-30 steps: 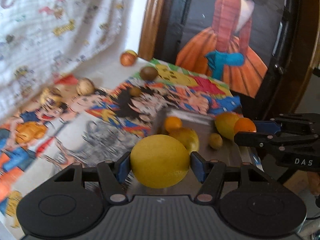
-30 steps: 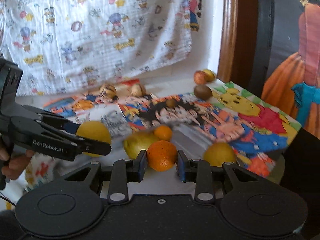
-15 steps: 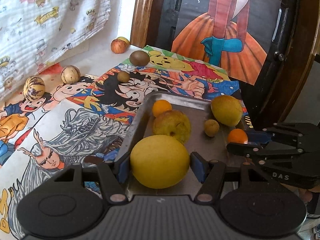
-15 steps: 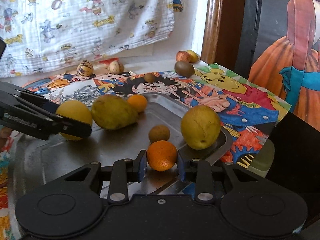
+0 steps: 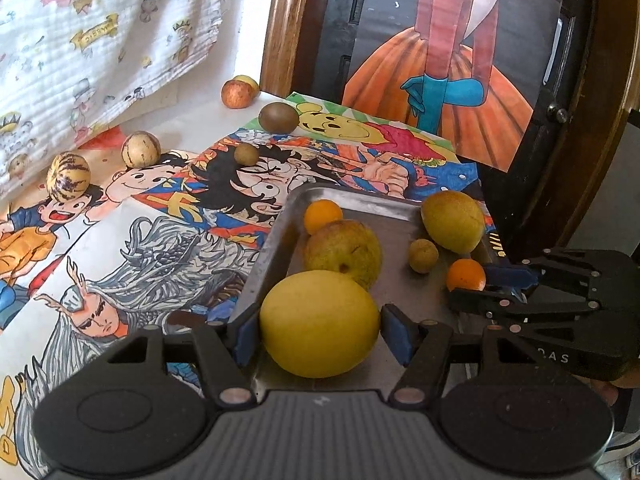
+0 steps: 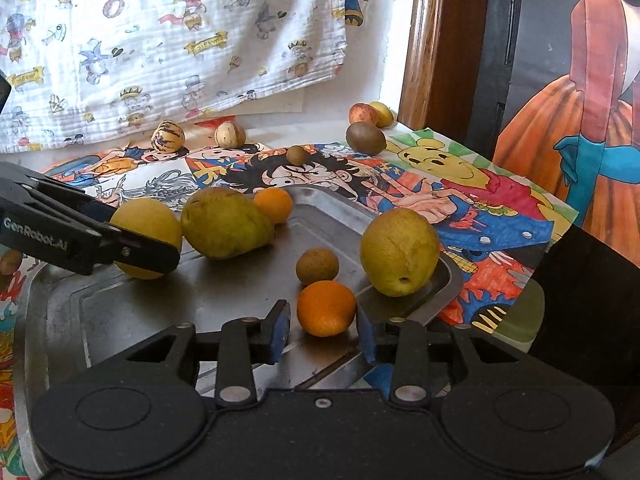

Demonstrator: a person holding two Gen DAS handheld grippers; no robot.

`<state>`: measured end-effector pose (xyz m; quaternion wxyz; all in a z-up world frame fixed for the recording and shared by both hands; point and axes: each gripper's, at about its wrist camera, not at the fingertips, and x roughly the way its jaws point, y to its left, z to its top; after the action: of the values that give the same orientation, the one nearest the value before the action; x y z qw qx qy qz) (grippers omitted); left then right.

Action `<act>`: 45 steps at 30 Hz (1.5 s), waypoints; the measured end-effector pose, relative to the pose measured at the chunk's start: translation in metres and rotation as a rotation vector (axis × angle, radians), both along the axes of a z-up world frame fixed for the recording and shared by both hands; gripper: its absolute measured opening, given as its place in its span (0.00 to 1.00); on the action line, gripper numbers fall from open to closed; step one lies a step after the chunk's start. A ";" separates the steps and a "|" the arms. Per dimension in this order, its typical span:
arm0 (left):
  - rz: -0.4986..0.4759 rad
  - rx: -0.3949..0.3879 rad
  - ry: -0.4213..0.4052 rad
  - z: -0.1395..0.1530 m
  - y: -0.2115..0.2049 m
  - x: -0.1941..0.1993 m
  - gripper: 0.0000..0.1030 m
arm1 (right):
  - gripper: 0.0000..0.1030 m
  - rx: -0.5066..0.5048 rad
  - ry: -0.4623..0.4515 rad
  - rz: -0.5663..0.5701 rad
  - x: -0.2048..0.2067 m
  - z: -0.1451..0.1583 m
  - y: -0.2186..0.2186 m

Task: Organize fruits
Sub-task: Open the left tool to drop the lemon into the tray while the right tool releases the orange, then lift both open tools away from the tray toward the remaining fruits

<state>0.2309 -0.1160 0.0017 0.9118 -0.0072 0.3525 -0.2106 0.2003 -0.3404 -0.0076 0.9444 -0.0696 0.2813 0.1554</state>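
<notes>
A metal tray [image 6: 40, 320] lies on the cartoon-printed table cover. My left gripper [image 5: 320, 332] is low over the tray's near left part, its jaws opening. A big yellow fruit [image 5: 320, 324] rests between its pads, with a thin gap on the right side. At the tray's right edge my right gripper [image 6: 324, 320] has its jaws opening too. A small orange [image 6: 326, 308] sits on the tray between them, clear of both pads. The tray also holds a yellow-green pear [image 6: 226, 222], a second orange [image 6: 273, 205] and a small brown fruit [image 6: 317, 266]. Another yellow-green fruit [image 6: 398, 252] sits on the right rim.
Loose on the cover behind the tray are a kiwi [image 6: 366, 138], a small brown fruit [image 6: 297, 155], an apple [image 6: 362, 114] and two striped melons [image 6: 168, 136]. A printed cloth [image 6: 180, 40] hangs on the wall. A wooden frame [image 6: 416, 40] and the table's right edge bound the space.
Both grippers have come down onto the tray with their fruits. The right jaws have parted from the orange, which now sits on the tray. The left pads have eased slightly.
</notes>
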 end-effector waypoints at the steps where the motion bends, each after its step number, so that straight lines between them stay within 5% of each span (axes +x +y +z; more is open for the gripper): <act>1: 0.001 -0.012 0.003 0.001 0.002 -0.001 0.70 | 0.42 0.001 -0.003 -0.002 -0.002 0.002 0.000; 12: 0.090 -0.093 -0.052 0.024 0.033 -0.026 0.98 | 0.74 0.052 -0.059 -0.022 -0.044 0.039 0.004; 24: 0.169 -0.068 -0.101 0.042 0.065 -0.068 1.00 | 0.99 0.104 -0.108 -0.020 -0.095 0.069 0.025; 45: 0.288 0.047 -0.072 0.020 0.092 -0.138 1.00 | 0.99 0.250 -0.012 -0.196 -0.161 0.035 0.068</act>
<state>0.0924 -0.0241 0.0215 0.9445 -0.0290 0.3198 -0.0694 0.0397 -0.2723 0.0270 0.9580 0.0754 0.2595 0.0958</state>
